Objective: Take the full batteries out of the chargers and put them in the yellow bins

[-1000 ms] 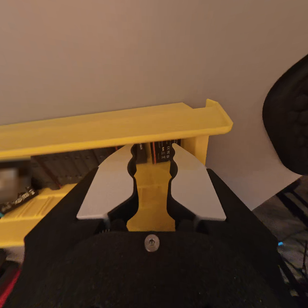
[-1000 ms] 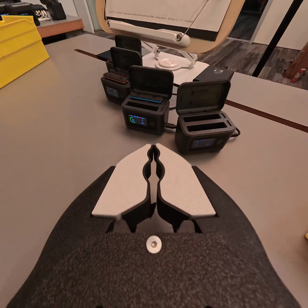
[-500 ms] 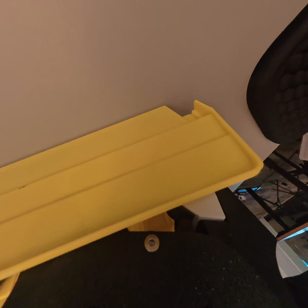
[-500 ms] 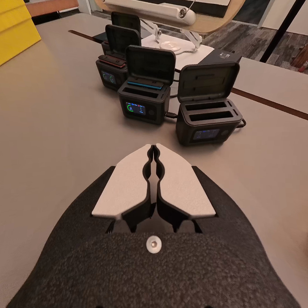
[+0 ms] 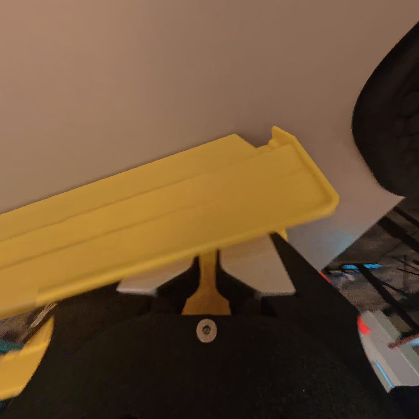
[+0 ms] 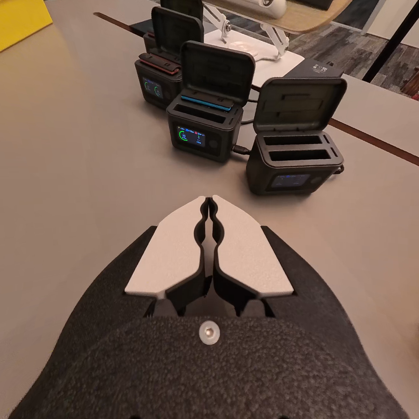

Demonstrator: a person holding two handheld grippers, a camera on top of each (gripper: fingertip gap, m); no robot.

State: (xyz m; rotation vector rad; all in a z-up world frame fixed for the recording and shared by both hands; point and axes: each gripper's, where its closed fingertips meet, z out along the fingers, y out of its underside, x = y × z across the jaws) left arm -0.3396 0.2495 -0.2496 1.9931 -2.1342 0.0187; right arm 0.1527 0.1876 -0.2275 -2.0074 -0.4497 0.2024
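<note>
Open-lidded chargers (image 6: 199, 133) on table; yellow bin (image 5: 158, 210) tilted.

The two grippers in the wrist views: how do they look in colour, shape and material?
Both look alike. The right gripper has a rough black textured body that widens toward the camera, one silver screw in its middle, and two flat pale grey fingers with wavy black inner edges. The left gripper shows the same black body, screw and pale fingers. No cables, markings or sleeves are visible.
</note>
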